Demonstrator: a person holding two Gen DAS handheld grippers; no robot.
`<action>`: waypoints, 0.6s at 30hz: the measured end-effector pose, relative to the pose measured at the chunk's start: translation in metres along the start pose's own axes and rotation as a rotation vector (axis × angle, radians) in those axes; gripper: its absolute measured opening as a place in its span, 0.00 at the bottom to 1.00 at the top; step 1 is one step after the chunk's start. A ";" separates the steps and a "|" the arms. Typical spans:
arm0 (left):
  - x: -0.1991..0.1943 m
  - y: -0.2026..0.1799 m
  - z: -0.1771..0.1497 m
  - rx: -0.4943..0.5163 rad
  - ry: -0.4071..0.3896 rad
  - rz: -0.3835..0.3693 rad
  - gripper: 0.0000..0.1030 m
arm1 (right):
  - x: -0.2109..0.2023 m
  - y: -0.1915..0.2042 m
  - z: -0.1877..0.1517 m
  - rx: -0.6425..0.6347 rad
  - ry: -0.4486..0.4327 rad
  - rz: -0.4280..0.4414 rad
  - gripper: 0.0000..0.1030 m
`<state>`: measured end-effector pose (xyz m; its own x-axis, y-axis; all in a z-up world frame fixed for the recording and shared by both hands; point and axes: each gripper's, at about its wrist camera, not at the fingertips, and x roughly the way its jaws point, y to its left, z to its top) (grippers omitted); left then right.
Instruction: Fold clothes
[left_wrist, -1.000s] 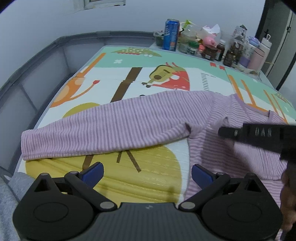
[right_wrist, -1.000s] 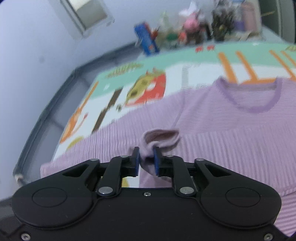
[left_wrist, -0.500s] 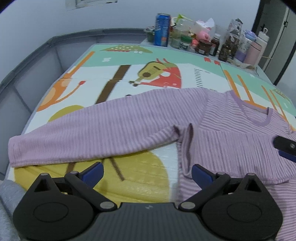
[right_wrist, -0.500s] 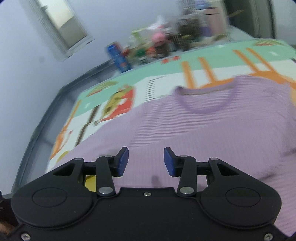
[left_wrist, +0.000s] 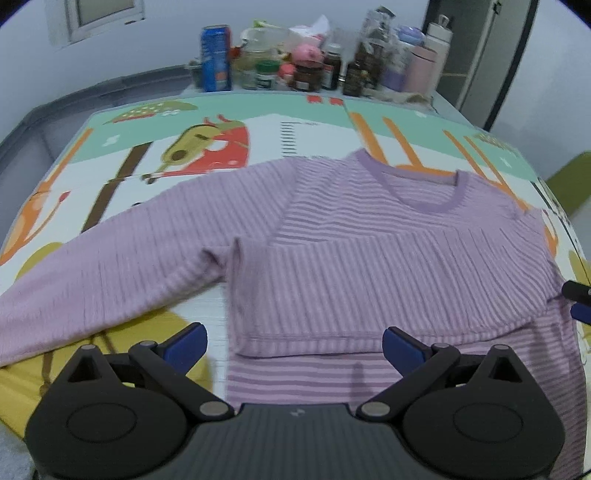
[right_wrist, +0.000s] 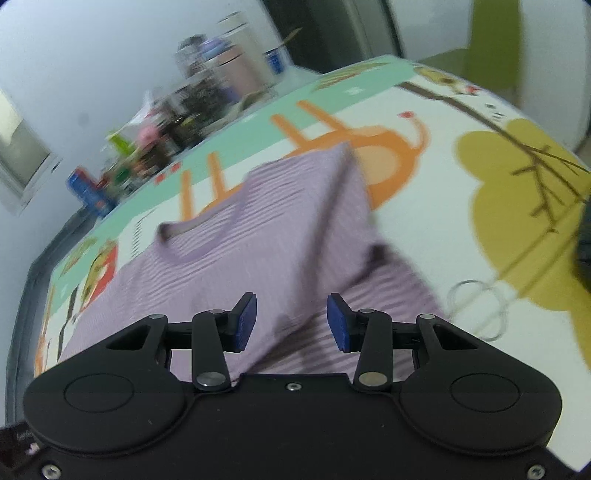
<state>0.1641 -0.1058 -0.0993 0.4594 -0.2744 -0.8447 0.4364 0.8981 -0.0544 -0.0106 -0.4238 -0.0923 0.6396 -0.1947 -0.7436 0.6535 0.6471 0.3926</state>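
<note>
The play mat (left_wrist: 303, 125), printed with cartoon trees and animals, covers the whole surface, and the purple striped sweater (left_wrist: 369, 258) lies flat across its middle, neckband toward the cluttered far edge. One sleeve (left_wrist: 110, 266) stretches out along the mat away from the body; the other has been laid across the chest, its cuff (left_wrist: 243, 291) ending near the armpit of the outstretched one.

The left gripper (left_wrist: 293, 345) hovers low over the sweater's hem side, level, its blue-padded tongs spread wide and holding nothing. The right gripper (right_wrist: 291, 323) is tilted, pointing across the folded side of the sweater (this view is motion-blurred), tongs parted with only cloth beneath them, not pinched. Its tip (left_wrist: 578, 299) shows at the edge of the left wrist view, beside the sweater.

A second ago the right tongs were clamped on the cuff, carrying it over the chest; half a second ago they had let go, and now they stand wider and have swung toward the sweater's side. The left gripper has shifted from over the outstretched sleeve to face the sweater's body.

Behind the neckband stand a blue can (left_wrist: 215, 59) and jars and bottles (left_wrist: 332, 70).
</note>
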 end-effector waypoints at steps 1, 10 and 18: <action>0.001 -0.004 0.000 0.009 0.004 -0.001 1.00 | 0.000 -0.009 0.002 0.019 -0.007 -0.014 0.39; 0.004 -0.024 0.002 0.045 0.021 0.020 1.00 | 0.033 -0.053 0.021 0.159 0.008 0.012 0.39; 0.006 -0.033 0.005 0.057 0.039 0.061 1.00 | 0.062 -0.061 0.027 0.199 0.003 0.032 0.30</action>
<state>0.1566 -0.1393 -0.1001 0.4563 -0.2050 -0.8659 0.4522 0.8915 0.0272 0.0002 -0.4953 -0.1476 0.6604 -0.1744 -0.7304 0.7002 0.4944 0.5150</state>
